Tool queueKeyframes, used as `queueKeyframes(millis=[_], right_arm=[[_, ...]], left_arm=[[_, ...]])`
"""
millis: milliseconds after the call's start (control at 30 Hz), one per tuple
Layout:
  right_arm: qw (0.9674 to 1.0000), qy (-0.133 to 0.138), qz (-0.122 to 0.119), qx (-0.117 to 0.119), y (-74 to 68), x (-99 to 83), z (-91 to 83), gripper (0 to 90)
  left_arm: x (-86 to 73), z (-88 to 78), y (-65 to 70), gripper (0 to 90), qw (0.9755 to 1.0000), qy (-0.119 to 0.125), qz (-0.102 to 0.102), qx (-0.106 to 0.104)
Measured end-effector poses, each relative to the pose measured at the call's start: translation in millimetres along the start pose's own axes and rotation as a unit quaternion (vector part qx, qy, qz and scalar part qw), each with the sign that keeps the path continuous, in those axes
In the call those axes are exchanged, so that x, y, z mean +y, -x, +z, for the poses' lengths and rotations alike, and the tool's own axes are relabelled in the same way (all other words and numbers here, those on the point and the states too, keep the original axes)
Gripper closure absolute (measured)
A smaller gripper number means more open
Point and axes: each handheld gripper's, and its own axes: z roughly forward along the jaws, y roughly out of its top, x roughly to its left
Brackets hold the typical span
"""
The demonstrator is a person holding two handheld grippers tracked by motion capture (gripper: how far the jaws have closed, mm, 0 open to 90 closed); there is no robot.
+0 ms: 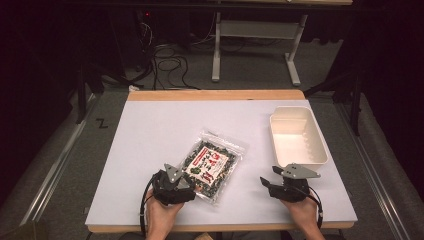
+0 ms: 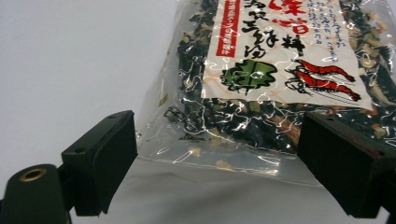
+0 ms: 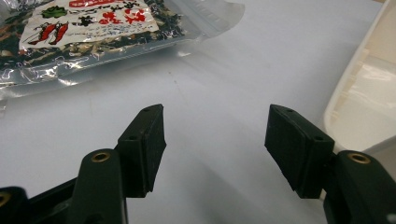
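Across the white tabletop [image 1: 150, 130] lay a clear crinkly packet of dark dried seaweed [image 1: 212, 164], near our spread left gripper [image 2: 215, 154]. We judged a square bite on its sealed edge best. Our right gripper [image 3: 215, 140] sat spread beside the white plastic tub [image 1: 320, 145].

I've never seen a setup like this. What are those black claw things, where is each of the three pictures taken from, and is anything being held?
A person sits at a table holding a hand-operated two-jaw tool in each hand: the left gripper and the right gripper. One picture looks down from above. The other two come from small cameras riding on each gripper, looking along its black jaws. On the white surface lie a clear packet of dried food and, to the right, an empty white plastic bin. Nothing is held: both grippers are open. The left one's jaws stand either side of the packet's near edge.
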Motion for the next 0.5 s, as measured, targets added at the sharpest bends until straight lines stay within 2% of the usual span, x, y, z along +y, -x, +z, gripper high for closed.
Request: queueKeyframes(millis=[100,200,300,433,500], right_arm=[[1.0000,0.001,0.000,0.000,-0.8,0.2,-0.6,38.5],[1.0000,0.000,-0.002,0.001,-0.3,1.0,-0.9,38.5],[1.0000,-0.001,0.001,0.005,-1.1,3.6,-1.9,39.4],[0.9998,0.011,-0.011,0.009,-3.3,9.8,-2.9,40.7],[0.9997,0.013,-0.012,0.017,-3.6,13.9,-2.7,40.8]], left_arm=[[-0.2,0.3,-5.4,11.8,0.9998,-0.010,-0.016,0.006],[-0.1,1.7,-9.4,11.9,0.9996,-0.015,-0.024,0.011],[0.3,2.8,-10.4,12.8,0.9994,-0.020,-0.020,0.019],[1.4,6.4,-8.9,14.8,0.9988,-0.032,0.003,0.036],[2.2,8.0,-13.2,15.4,0.9990,-0.035,0.000,0.029]])
